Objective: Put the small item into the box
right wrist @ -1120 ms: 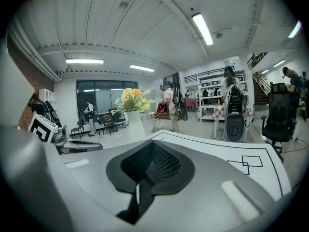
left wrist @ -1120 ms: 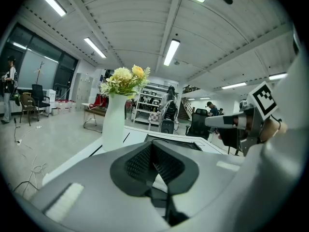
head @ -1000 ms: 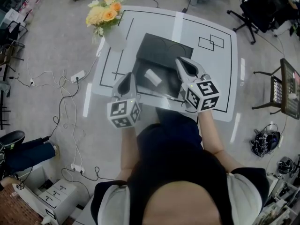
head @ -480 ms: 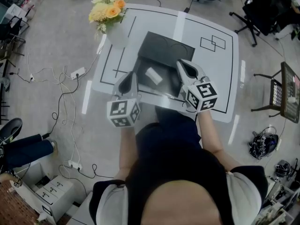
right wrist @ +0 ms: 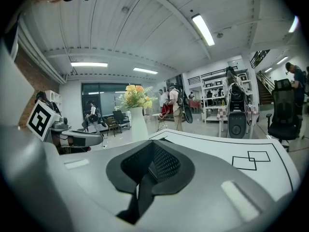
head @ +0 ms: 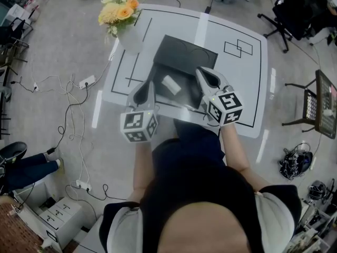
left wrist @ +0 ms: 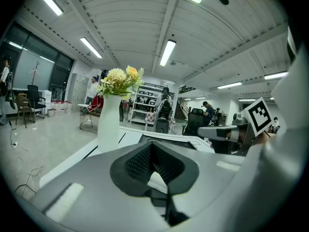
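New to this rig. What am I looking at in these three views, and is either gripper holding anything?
There is no robot here: a person holds a two-jaw gripper in each hand. The head view comes from a camera on the person's head, looking steeply down. The other two cameras ride on the grippers and look along their jaws. The left gripper and the right gripper each carry a cube with square markers, which is part of the tool. Both have their jaws together with nothing between them. On the white table sits an open black box with a small white item lying on its dark surface. A vase of flowers stands at the far left corner.
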`<state>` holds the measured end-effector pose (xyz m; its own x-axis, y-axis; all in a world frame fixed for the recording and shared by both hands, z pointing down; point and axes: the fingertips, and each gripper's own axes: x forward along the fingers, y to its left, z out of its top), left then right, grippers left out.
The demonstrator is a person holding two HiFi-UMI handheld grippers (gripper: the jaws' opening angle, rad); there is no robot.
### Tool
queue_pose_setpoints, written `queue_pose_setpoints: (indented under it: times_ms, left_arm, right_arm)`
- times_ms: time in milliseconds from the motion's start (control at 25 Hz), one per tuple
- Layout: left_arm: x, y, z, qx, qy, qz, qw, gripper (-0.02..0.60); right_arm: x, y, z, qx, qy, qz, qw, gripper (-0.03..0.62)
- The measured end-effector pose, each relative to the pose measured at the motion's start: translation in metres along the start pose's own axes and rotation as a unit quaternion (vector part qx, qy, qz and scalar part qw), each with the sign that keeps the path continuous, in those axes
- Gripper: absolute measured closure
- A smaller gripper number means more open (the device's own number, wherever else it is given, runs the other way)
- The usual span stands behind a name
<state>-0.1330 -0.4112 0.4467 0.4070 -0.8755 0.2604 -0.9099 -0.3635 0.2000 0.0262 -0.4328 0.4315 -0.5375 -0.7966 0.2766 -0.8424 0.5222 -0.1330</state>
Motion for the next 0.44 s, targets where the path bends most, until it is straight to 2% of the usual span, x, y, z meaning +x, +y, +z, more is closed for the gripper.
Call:
queue_pose_setpoints:
  times_ms: [440]
  left_arm:
    - [0.0033, -0.0064, -0.0074, -0.002, 0.005, 0.002, 1.0000, 0.571]
  right_arm:
    - [-0.0039, -0.0005, -0.0036, -0.005, 0.006, 0.007, 1.000, 0.594]
